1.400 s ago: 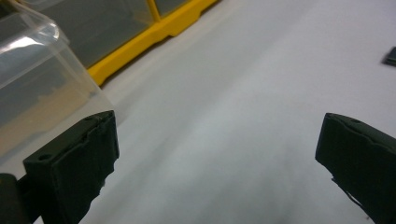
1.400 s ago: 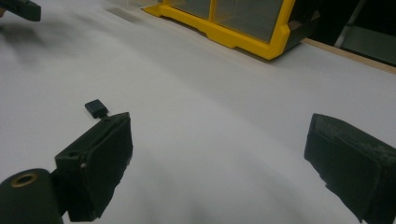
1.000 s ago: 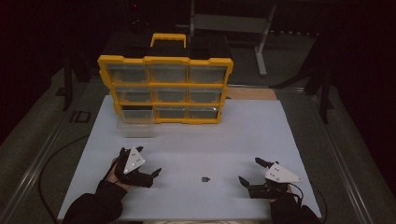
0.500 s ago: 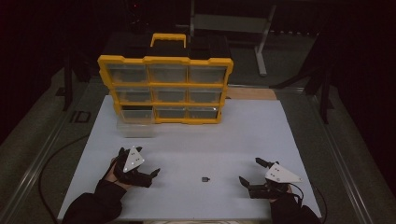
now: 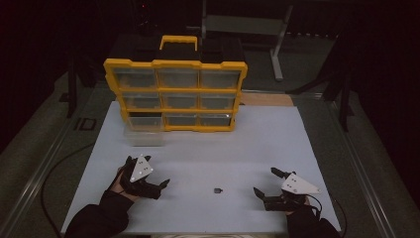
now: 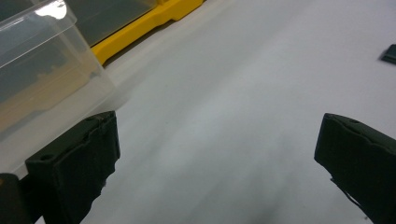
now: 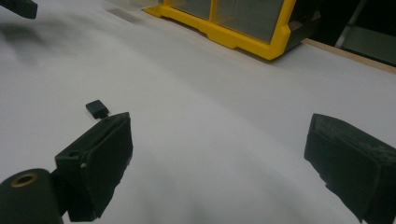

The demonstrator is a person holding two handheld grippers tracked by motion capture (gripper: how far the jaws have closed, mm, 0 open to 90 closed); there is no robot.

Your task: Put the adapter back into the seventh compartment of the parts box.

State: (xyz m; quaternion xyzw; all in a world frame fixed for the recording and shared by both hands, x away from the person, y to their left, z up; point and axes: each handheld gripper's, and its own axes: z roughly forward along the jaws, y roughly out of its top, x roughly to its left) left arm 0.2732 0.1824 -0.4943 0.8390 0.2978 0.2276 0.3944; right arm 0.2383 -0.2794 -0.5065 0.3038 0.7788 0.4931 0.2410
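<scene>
Tools left (image 5: 148, 174) and right (image 5: 265, 184) gape empty, small black part (image 5: 218, 190) between them, yellow organizer (image 5: 175, 94) beyond.

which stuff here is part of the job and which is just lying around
Likely part of the job:
yellow drawer organizer
clear drawer, pulled out
small black part
left gripper, right gripper, jaws open

Just lying about:
metal stand
floor cable

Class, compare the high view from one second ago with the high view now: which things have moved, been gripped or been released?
Nothing has visibly changed.
</scene>
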